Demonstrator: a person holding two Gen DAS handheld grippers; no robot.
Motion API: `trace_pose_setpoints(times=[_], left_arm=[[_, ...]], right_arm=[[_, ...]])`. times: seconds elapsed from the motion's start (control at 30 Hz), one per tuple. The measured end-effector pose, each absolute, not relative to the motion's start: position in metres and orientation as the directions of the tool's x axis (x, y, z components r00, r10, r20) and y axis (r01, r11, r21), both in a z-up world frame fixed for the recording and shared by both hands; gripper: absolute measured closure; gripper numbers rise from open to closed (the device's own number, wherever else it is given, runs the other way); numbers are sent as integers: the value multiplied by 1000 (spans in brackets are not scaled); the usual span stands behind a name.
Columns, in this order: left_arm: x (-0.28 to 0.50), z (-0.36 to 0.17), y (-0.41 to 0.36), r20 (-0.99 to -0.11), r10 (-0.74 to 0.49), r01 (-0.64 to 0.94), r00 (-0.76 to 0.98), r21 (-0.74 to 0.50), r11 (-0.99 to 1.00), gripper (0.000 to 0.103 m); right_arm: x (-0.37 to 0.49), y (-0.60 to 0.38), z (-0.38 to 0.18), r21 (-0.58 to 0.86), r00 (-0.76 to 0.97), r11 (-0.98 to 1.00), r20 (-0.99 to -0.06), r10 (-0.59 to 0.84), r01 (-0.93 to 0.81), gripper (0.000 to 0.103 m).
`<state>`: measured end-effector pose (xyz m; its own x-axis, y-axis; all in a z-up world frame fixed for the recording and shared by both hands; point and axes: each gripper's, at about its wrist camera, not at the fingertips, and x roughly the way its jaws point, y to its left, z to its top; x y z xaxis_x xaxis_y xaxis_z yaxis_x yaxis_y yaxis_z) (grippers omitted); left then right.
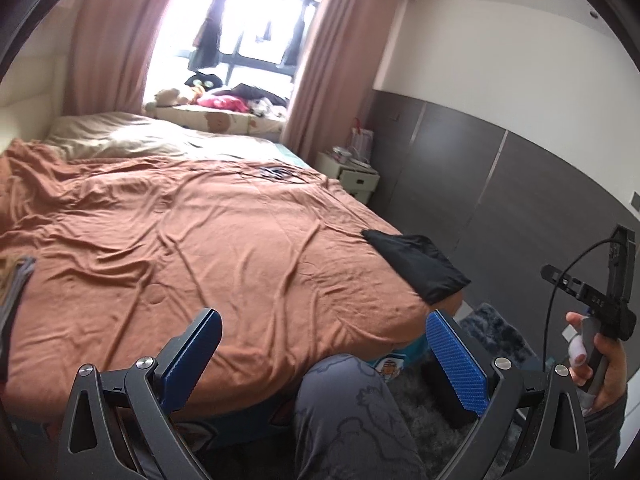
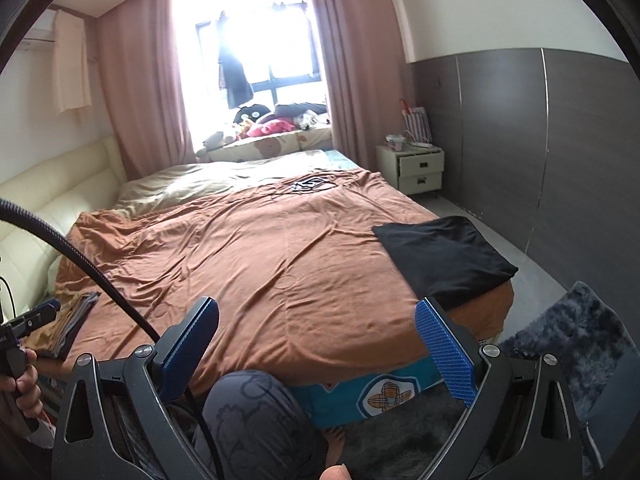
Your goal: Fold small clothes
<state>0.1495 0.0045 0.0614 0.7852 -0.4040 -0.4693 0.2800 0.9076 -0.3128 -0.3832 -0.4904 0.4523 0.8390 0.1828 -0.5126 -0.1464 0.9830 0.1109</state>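
Note:
A folded black garment lies flat at the bed's near right corner, on the rust-brown sheet. A small stack of folded clothes in tan and grey sits at the near left edge. My left gripper hangs open above the near edge of the bed, nothing between its blue pads. My right gripper is open too, held over the near edge, left of the black garment. A hand holds the right gripper's body at the far right of the left wrist view.
A person's knee in grey patterned trousers presses against the bed's near side. A dark shaggy rug covers the floor at right. A white bedside cabinet stands by the grey wall. Soft toys crowd the window ledge.

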Motion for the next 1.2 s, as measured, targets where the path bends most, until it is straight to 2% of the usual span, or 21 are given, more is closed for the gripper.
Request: trace_pose_setpoints(times=[0.7,1.2], left_arm=[[47,45,41,-445,-251,207,860,-147,967,0],[36,39,45,-435,-190,140,880,-143,980,0]], right_arm=[[-464,-488,422,139,834,962,-479,274,-236,4],[-485,-467,405,134,840,964,-472,266,-230,4]])
